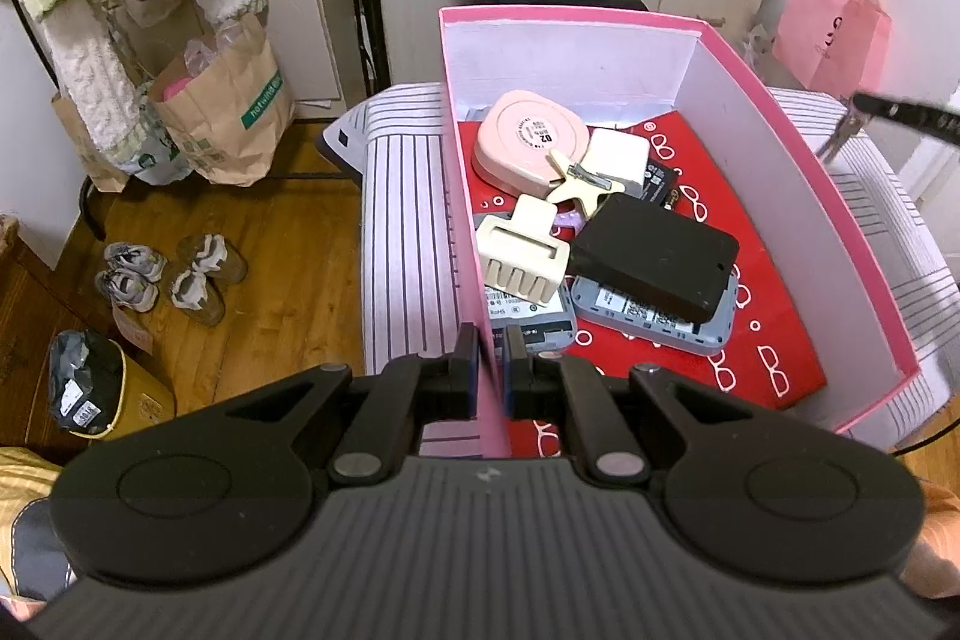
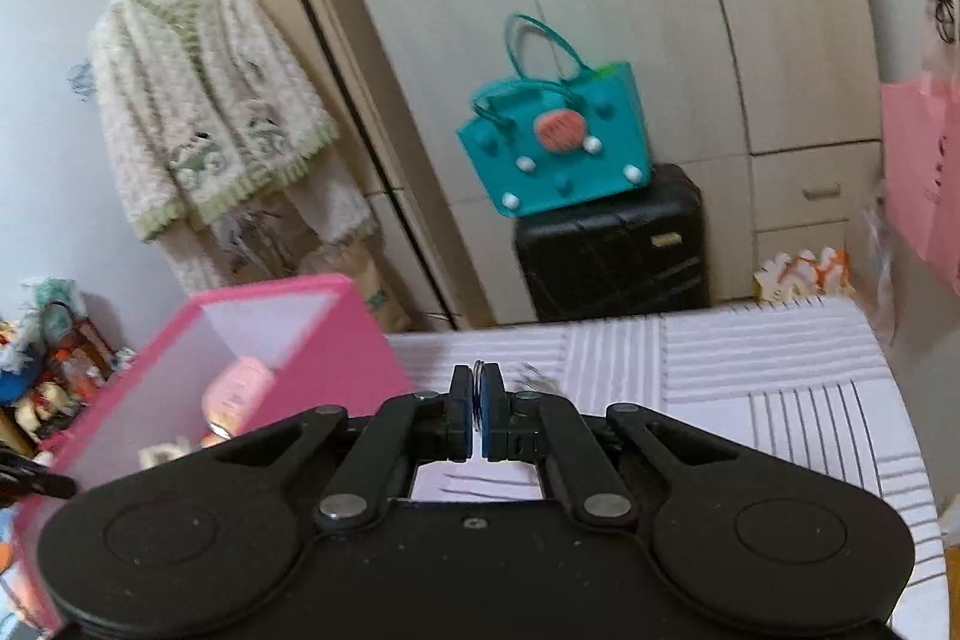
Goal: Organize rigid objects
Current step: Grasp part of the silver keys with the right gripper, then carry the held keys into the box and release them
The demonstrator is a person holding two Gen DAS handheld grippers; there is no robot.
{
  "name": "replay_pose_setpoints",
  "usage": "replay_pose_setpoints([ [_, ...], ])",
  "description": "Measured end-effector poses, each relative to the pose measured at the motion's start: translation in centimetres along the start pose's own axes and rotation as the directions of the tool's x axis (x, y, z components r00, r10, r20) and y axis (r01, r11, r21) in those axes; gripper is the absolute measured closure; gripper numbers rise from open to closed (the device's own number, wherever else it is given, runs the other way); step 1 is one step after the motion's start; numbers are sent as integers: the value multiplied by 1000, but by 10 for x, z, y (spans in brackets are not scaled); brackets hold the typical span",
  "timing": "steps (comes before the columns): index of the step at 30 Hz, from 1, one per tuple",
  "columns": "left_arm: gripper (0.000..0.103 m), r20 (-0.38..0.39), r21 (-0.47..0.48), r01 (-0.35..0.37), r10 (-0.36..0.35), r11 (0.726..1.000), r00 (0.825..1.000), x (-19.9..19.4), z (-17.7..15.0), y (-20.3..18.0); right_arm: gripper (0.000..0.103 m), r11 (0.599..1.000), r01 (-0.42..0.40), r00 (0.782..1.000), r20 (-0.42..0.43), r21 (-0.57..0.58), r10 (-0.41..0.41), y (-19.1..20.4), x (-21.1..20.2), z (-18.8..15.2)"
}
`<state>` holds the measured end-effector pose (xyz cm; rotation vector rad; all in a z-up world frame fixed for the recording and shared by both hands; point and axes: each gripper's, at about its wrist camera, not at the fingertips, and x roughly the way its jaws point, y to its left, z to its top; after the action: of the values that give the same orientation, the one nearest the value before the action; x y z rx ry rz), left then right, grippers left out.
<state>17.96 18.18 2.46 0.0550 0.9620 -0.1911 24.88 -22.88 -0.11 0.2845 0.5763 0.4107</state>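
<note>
A pink box (image 1: 840, 196) stands on a striped cloth surface (image 1: 402, 244). It holds a pink round case (image 1: 528, 139), a cream hair claw (image 1: 522, 259), a black pack (image 1: 657, 259), grey devices (image 1: 654, 325) and a star-shaped clip (image 1: 579, 181). My left gripper (image 1: 492, 346) is shut on the box's near-left wall. My right gripper (image 2: 477, 403) is shut on a thin metal ring (image 2: 478, 370) with keys hanging from it, above the cloth (image 2: 750, 376), right of the box (image 2: 300, 328). Its tip and the keys show in the left wrist view (image 1: 840, 139).
A teal felt bag (image 2: 558, 148) sits on a black suitcase (image 2: 612, 250) behind the surface. A pink paper bag (image 1: 831, 34) hangs at right. Paper bags (image 1: 222, 112), shoes (image 1: 174, 274) and a hanging cardigan (image 2: 204, 100) are at left on the wood floor side.
</note>
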Motion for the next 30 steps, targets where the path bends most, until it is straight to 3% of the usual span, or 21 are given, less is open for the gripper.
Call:
replay_pose_setpoints([
  [6, 96, -18, 20, 6, -5, 1000, 1000, 0, 3, 1, 99, 991, -117, 993, -4, -59, 117, 45, -18, 26],
  [10, 96, -13, 19, 12, -12, 1000, 1000, 0, 3, 2, 99, 970, -211, 977, -39, -121, 208, 83, -24, 34],
  [17, 95, -1, -2, 27, -27, 1000, 1000, -2, 0, 7, 99, 910, -381, 916, -199, -163, 348, 142, -2, 18],
  [21, 95, -10, -4, 32, -32, 999, 999, -2, 2, 8, 99, 882, -436, 878, -300, -180, 373, 165, 26, -4],
  [27, 95, -23, 22, 27, -26, 999, 999, -2, 4, 6, 99, 867, -487, 815, -412, -106, 407, 175, 62, -30],
  [30, 95, -21, 22, 28, -27, 999, 999, -3, 4, 6, 99, 872, -477, 800, -464, -109, 380, 177, 68, -40],
])
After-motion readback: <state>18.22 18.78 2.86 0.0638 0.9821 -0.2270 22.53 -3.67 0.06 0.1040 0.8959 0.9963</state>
